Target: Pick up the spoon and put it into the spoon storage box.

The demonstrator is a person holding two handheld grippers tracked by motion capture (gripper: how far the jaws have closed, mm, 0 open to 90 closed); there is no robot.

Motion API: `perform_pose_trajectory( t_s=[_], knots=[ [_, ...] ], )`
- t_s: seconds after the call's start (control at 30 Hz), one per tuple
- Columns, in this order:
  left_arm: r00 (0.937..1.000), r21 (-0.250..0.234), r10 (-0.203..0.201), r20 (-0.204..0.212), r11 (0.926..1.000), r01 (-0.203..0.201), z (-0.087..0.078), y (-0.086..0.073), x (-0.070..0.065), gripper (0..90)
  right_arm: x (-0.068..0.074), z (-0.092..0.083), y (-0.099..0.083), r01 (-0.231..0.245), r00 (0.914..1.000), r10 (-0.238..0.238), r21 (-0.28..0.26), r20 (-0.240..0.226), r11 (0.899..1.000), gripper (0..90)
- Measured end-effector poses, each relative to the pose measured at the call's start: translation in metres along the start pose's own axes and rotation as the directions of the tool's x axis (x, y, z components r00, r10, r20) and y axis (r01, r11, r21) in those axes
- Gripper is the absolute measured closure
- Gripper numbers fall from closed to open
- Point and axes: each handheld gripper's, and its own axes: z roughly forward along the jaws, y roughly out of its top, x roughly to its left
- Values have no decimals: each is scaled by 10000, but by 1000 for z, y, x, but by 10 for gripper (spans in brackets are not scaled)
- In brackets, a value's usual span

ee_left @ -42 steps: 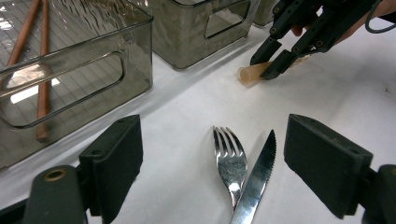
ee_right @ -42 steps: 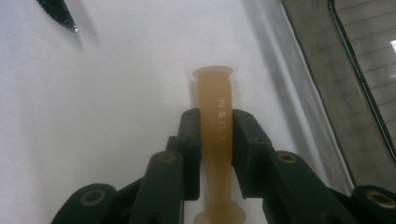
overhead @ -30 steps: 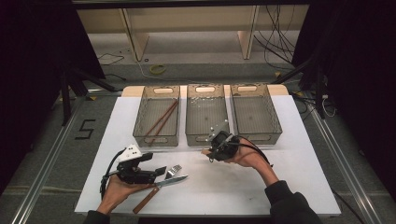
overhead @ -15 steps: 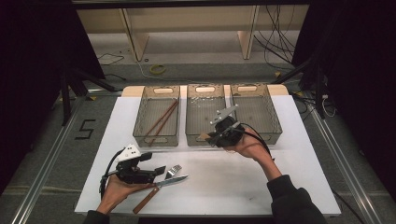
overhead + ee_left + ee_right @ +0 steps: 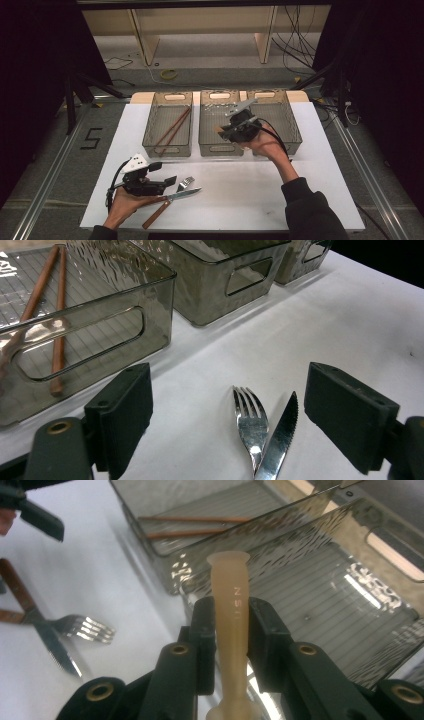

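My right gripper (image 5: 231, 131) hangs over the front of the middle bin (image 5: 220, 145), shut on a tan plastic utensil (image 5: 229, 585). Its handle end sticks out past the jaws, and its other end is hidden below the gripper. My left gripper (image 5: 165, 173) rests low at the table's front left, open, its jaws (image 5: 230, 410) wide to either side of a steel fork (image 5: 250, 420) and a serrated knife (image 5: 277, 437) without touching them. The knife (image 5: 172, 199) has a brown wooden handle and lies crossed beside the fork (image 5: 186, 183).
Three smoky clear bins stand in a row at the back of the white table (image 5: 250, 200). The left bin (image 5: 167, 147) holds two brown chopsticks (image 5: 174, 131). The right bin (image 5: 282, 120) sits behind my right hand. Cables lie on the floor beyond.
My right hand has lifted the tan utensil off the table level and carried it up over the middle bin's front. The left hand, fork and knife have stayed put.
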Motion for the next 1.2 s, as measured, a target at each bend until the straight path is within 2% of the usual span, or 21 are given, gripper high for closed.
perform_pose_trajectory(
  t_s=[0.17,0.4,0.73,1.2],
  knots=[
    [10000,-11,-5,9,10000,5,0,0,0,191,-6,0,9,-162,9995,169,-262,250,9995,752],
    [10000,-44,-32,-14,10000,32,0,0,0,191,-13,3,19,-365,9985,378,-326,406,9988,751],
    [10000,-40,-33,-40,10000,33,0,0,1,192,-25,17,28,-769,9941,802,-469,726,9959,751],
    [10000,-23,-59,-14,10000,59,0,0,2,193,-45,33,25,-1565,9769,1643,-660,1368,9855,749]
  ],
)
